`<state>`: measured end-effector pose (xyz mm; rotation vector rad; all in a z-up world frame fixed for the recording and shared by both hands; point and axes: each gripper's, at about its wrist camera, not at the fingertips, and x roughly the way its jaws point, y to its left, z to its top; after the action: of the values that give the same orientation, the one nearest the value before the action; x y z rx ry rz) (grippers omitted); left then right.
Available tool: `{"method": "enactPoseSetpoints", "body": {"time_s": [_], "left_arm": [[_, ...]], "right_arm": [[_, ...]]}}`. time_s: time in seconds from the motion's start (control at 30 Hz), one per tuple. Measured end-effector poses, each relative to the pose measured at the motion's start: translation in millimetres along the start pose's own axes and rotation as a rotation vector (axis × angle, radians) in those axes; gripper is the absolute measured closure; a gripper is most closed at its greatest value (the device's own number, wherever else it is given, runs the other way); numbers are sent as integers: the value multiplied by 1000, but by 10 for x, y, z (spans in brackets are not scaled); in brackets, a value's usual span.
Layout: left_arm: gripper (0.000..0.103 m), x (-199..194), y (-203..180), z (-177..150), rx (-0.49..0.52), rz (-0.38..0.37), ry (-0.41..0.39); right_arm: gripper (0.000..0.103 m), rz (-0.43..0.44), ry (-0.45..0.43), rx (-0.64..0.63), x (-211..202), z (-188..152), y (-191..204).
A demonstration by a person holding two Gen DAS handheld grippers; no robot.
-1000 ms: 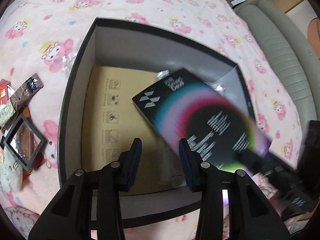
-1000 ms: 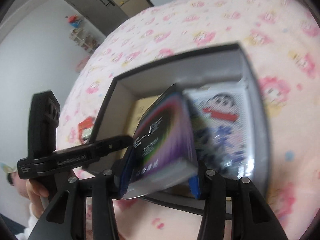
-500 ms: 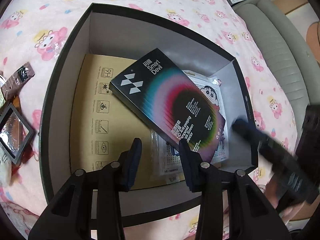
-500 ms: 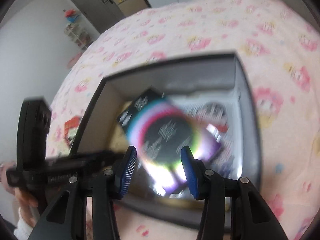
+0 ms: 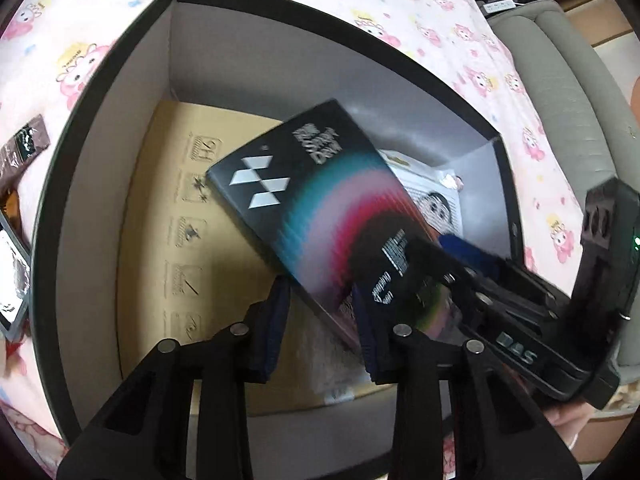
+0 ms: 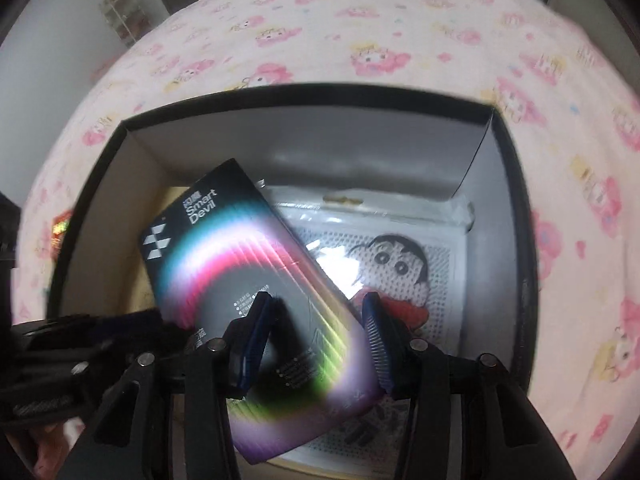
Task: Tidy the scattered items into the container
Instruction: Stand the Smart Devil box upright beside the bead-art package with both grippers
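The container is a black box with grey inner walls, also seen in the right wrist view. On its floor lie a tan envelope and a cartoon bead pack. A black rainbow-printed box rests slanted over both. My right gripper hovers open over the box's near end, and its pads do not press on it. It enters the left wrist view from the right. My left gripper is closing with nothing gripped; the box's near edge shows below the gap.
The container sits on a pink cartoon-print bedsheet. Outside its left wall lie a brown sachet and a black-framed item. A red packet lies left of the container. A grey sofa runs along the right.
The right gripper let go of the rainbow box, which dropped flat into the container. Both grippers came lower over the container, and the left jaws narrowed.
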<state>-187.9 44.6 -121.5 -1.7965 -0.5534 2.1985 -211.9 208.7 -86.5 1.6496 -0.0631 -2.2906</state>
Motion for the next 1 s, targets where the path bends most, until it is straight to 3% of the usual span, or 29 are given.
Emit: {"method": "enactPoseSetpoints", "body": {"time_s": [0.13,0.23,0.3,0.37,0.43,0.53,0.6,0.67,0.77,1.0], "left_arm": [[71,-74,89,86,-31,38,-47],[72,-234,176,80,-44,75,-100],[72,-344,222,31,-28,51,-116],[72,-443,163,-23,11,35,-141],[72,-491,26,-59,87,27,-156],[72,-383,-246,-62,179,-14,-124],[72,-212,-476,-49,227,-53,-89],[78,-167,-516,-41,242,-69,-59],[78,16,-566,-42,224,-71,-14],[80,0,-206,-121,138,83,14]], "right_arm": [[60,134,51,33,37,-16,-33],[60,263,102,-14,43,-125,118],[60,298,109,-41,15,-186,204],[60,280,61,-32,-89,-192,205],[60,196,-22,-13,-240,-165,141],[60,27,-135,4,-421,-173,42],[60,-23,-170,14,-489,-186,-9],[62,-15,-178,27,-531,-223,-53],[63,-56,-175,42,-481,-181,-132],[63,-5,-131,41,-340,-156,-59]]}}
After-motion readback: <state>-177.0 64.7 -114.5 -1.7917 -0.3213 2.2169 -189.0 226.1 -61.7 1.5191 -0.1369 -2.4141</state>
